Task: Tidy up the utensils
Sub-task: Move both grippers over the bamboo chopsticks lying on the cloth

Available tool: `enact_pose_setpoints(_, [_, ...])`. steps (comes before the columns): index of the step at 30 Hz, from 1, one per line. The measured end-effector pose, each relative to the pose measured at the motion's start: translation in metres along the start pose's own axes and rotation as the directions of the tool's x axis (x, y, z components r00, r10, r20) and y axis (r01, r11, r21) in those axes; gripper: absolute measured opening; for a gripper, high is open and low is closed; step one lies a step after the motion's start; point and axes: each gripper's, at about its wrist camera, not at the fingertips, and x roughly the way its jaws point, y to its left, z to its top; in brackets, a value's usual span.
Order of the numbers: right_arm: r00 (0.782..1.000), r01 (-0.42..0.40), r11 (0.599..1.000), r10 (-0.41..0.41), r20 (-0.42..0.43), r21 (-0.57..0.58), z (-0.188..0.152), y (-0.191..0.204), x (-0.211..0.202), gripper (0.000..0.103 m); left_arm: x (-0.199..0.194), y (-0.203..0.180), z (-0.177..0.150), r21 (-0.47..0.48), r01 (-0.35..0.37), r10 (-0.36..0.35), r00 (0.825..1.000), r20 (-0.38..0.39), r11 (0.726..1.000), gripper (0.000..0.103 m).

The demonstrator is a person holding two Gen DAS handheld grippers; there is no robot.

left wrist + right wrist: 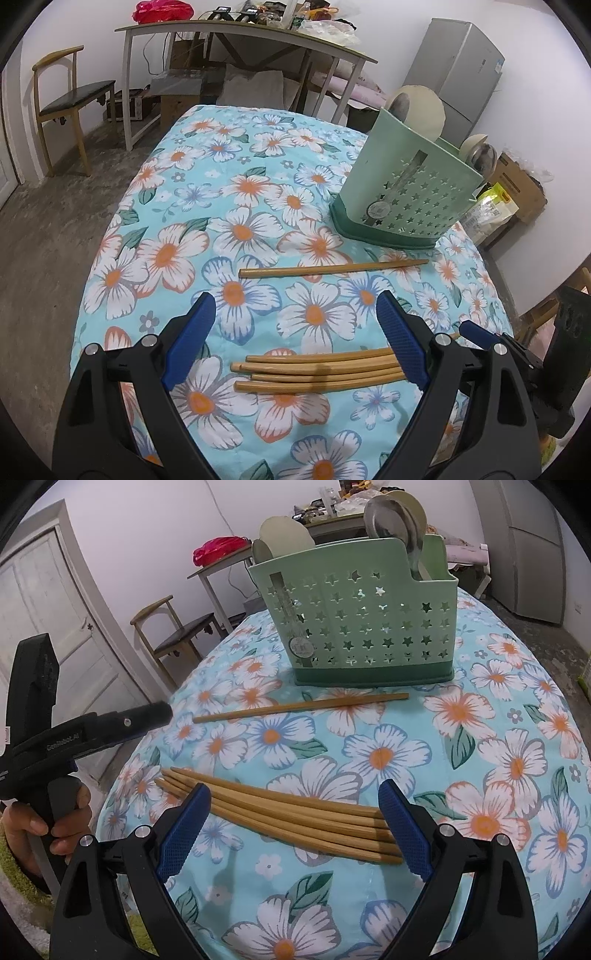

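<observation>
Floral tablecloth [258, 184] | green caddy [406, 192] at the far end, spoons [388, 517] inside I think | chopstick bundle [321, 371] between left gripper [297, 332]'s spread fingers | right gripper [295, 819] gaping, nothing held | lone chopstick [299, 707] beside caddy

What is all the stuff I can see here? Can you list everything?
tablecloth: one, light blue with white and orange flowers, covering the table
basket: one, green with star holes, standing at the far side of the cloth
spoons: a few, silver and pale, sticking up out of the basket
single chopstick: one, light brown, lying alone in front of the basket
bundle of chopsticks: about five, light brown, lying side by side near the grippers
chair: one, wood with dark seat, by the wall
fridge: one, grey, in the corner
left gripper: black with blue pads, open
right gripper: black with blue pads, open
hand: one, holding the left gripper's handle
</observation>
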Motion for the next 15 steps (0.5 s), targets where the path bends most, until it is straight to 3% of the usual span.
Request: enact_pose_setpoints(15, [1.0, -0.024, 1.0, 0.024, -0.003, 0.0, 0.0006, 0.0011, 0.0014, 0.089, 0.0018, 0.0023, 0.0003, -0.01, -0.005, 0.005, 1.0, -0.01, 1.0, 0.085])
